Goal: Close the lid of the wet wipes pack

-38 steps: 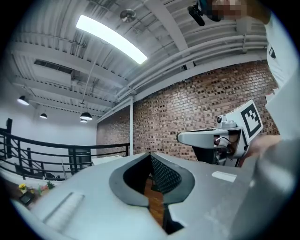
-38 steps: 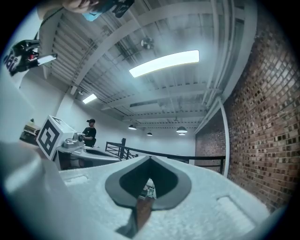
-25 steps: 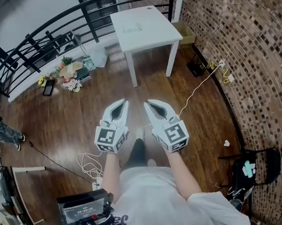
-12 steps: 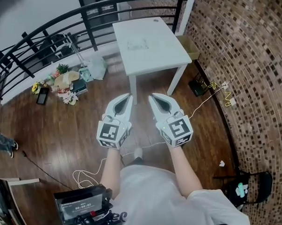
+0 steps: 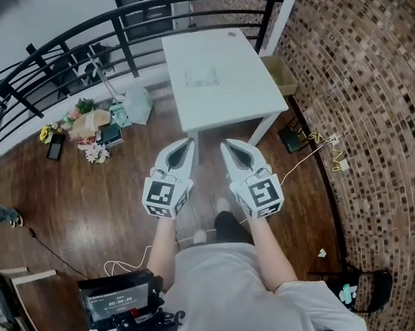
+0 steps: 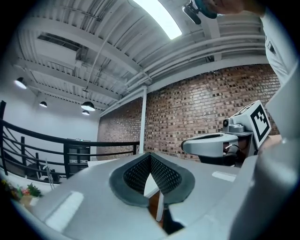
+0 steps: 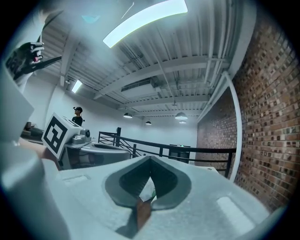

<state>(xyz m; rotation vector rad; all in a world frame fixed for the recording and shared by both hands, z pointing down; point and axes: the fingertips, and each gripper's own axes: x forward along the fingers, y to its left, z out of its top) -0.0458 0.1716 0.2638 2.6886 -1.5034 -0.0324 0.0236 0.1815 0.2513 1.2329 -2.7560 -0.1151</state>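
A pale, flat pack [image 5: 201, 77], probably the wet wipes, lies near the middle of the white table [image 5: 238, 94]; it is too small to tell how its lid stands. Both grippers are held side by side over the wooden floor, short of the table's near edge. My left gripper [image 5: 189, 141] has its jaws together with nothing between them, and its tips [image 6: 150, 156] meet in its own view. My right gripper [image 5: 225, 143] is likewise shut and empty, its tips [image 7: 150, 160] meeting. Each gripper shows in the other's view: the right gripper [image 6: 211, 144] and the left gripper [image 7: 96, 151].
A black railing [image 5: 97, 26] curves behind the table. Bags and flowers [image 5: 92, 125] lie on the floor at left. A brick wall [image 5: 375, 100] curves along the right, with a cardboard box [image 5: 281, 74], cables [image 5: 318, 142] and a chair [image 5: 367, 288] beside it.
The person has walked toward the table, which now sits closer and lower in the head view. Both grippers stay shut and side by side.
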